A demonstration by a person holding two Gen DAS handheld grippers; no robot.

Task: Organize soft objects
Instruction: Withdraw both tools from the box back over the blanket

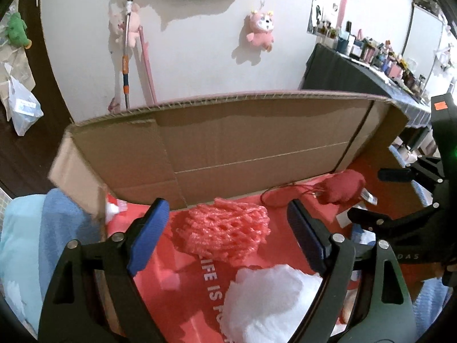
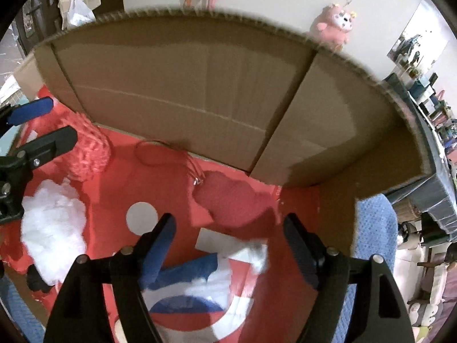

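Both grippers hung open over the cardboard box, nothing held.

My left gripper had its jaws spread wide with the pink foam net lying right between and just ahead of them, its long axis running across the gap; the white stuffing sat nearer still, under the right-side finger. My right gripper was equally released, pointing at the dark red plush just ahead, cord trailing toward the back wall. The left was nearer the net, so I judged that the likelier grab. All three soft pieces lay inside the cardboard box on its red printed liner; the blur in the right view left the plush's shape uncertain.
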